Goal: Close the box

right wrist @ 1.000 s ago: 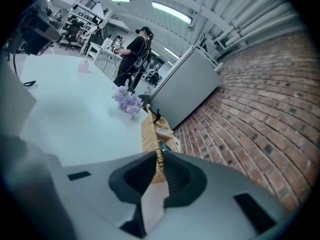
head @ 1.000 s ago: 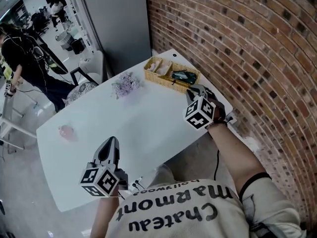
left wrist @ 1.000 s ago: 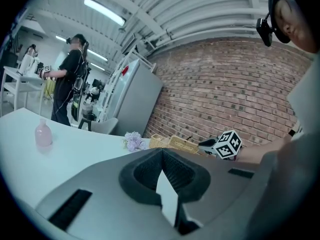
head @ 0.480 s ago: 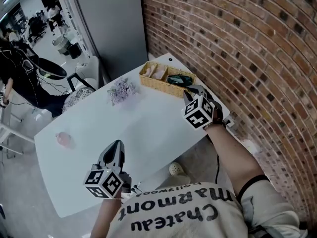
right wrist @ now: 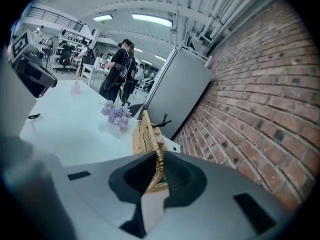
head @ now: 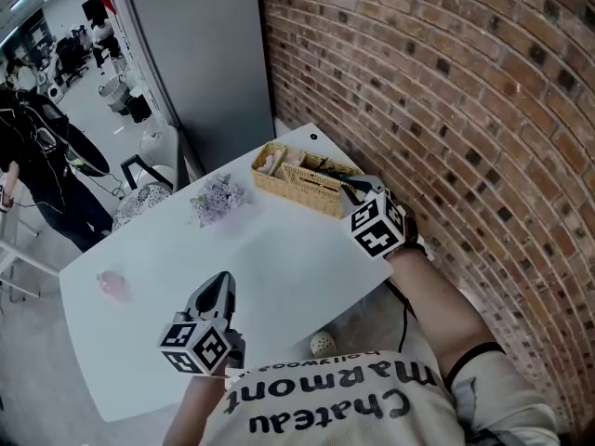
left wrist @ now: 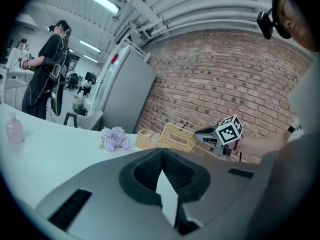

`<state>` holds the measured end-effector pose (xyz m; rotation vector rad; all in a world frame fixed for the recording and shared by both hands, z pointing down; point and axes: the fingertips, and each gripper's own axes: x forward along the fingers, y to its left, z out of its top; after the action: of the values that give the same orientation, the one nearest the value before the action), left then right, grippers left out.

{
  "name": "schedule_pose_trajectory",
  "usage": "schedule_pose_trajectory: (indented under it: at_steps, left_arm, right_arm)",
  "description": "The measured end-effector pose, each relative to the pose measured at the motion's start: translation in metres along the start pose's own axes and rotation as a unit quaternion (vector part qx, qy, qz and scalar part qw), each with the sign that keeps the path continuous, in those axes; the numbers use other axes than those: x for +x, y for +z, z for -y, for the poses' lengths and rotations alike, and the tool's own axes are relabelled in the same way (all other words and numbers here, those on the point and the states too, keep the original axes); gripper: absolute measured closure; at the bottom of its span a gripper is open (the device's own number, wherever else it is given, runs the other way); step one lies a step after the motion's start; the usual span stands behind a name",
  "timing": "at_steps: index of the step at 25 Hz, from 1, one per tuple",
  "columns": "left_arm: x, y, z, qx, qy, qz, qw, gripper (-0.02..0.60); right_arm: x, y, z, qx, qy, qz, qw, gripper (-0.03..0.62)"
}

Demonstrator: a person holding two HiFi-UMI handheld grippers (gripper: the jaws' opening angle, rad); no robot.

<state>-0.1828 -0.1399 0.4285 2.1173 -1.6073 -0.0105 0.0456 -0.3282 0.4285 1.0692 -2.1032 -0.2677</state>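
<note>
A wicker box (head: 279, 168) stands at the table's far right end, by the brick wall. My right gripper (head: 350, 188) is shut on the edge of its woven lid (right wrist: 144, 132). The lid is raised and stands on edge over the box. In the right gripper view the lid's rim runs straight between the jaws. My left gripper (head: 221, 284) hovers low over the near part of the white table (head: 279, 258), far from the box, with its jaws shut on nothing. The left gripper view shows the box (left wrist: 172, 137) beyond that gripper's tips.
A bunch of purple flowers (head: 214, 198) lies left of the box. A small pink bottle (head: 110, 284) stands near the table's left edge. The brick wall (head: 446, 110) runs close along the right; a grey cabinet (head: 200, 54) stands behind. A person (head: 37, 156) and a chair (head: 139, 198) are at left.
The lid, lying open beside the box a second ago, now stands lifted in my right gripper's grip. The left gripper has barely moved. The head view has shifted.
</note>
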Motion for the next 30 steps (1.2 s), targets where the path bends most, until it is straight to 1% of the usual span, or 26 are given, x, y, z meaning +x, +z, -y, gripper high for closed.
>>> schedule_pose_trajectory:
  at_steps: [4, 7, 11, 15, 18, 24, 30]
  left_arm:
    - [0.03, 0.005, 0.006, 0.001, 0.003, -0.005, 1.0, 0.58]
    - [0.048, 0.012, 0.009, -0.004, 0.004, 0.0, 1.0, 0.58]
    - [0.071, 0.012, 0.02, -0.009, 0.001, 0.0, 1.0, 0.58]
    - [0.088, 0.017, 0.03, -0.01, -0.001, 0.006, 0.9999, 0.58]
    - [0.094, 0.022, 0.035, -0.012, 0.003, 0.012, 0.9999, 0.58]
    - [0.098, 0.019, 0.047, -0.015, 0.005, 0.016, 0.9998, 0.58]
    - [0.097, 0.028, 0.05, -0.013, 0.016, 0.038, 0.9991, 0.58]
  right_arm:
    - [0.005, 0.001, 0.015, 0.012, 0.005, 0.021, 1.0, 0.546]
    - [0.009, 0.002, 0.02, 0.01, 0.008, 0.032, 0.999, 0.546]
    - [0.012, -0.001, 0.026, 0.018, 0.012, 0.048, 0.999, 0.546]
    - [0.012, 0.0, 0.029, 0.016, 0.004, 0.069, 0.998, 0.546]
    - [0.014, -0.001, 0.032, 0.022, 0.004, 0.08, 0.997, 0.546]
    - [0.016, -0.004, 0.036, 0.026, 0.013, 0.087, 0.996, 0.545]
    - [0.02, -0.005, 0.044, 0.031, 0.008, 0.092, 0.995, 0.544]
